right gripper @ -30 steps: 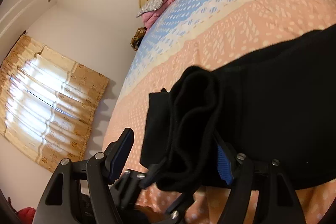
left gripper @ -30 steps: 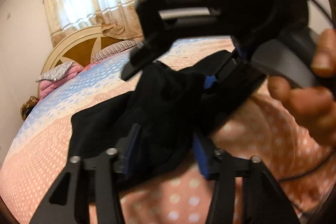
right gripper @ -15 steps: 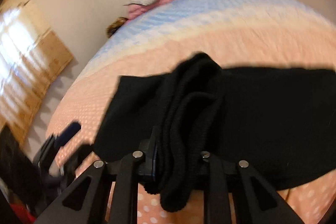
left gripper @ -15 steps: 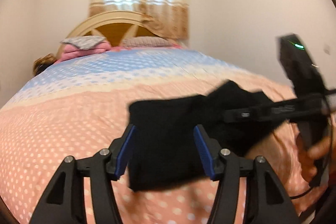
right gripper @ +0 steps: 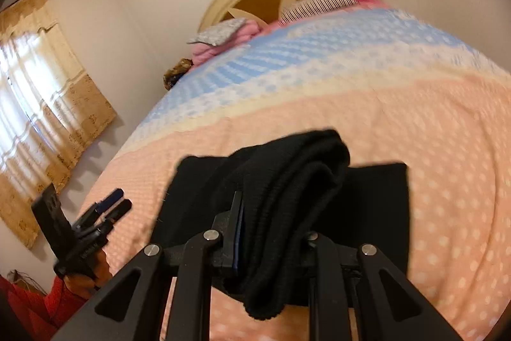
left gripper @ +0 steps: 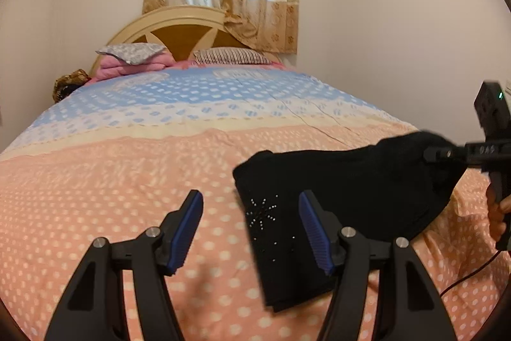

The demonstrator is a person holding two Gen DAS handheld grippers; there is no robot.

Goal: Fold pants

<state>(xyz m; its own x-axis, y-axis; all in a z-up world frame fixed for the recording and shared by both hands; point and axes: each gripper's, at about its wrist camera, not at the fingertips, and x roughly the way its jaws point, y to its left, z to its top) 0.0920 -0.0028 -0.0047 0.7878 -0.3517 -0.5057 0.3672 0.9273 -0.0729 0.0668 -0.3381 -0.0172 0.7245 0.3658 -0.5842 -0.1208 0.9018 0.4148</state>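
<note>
The black pants (left gripper: 345, 206) lie already doubled into a compact bundle on the peach, dotted part of the bedspread (left gripper: 111, 181), toward the near edge of the bed and well away from the pillows (left gripper: 230, 56) at the headboard. The right gripper (right gripper: 271, 240) is clamped on a thick rolled fold of the cloth, one end of which lifts off the bed toward it. The left gripper (left gripper: 250, 230) is wide and empty; its jaws have just been opening, and only the near corner of the pants, with its small studs, shows between its fingers, untouched. This looks like a late fold, with one hand carrying the bunched end. Next, the right hand likely needs to lay that end flat over the rest, while the left pins or smooths the free corner.
</note>
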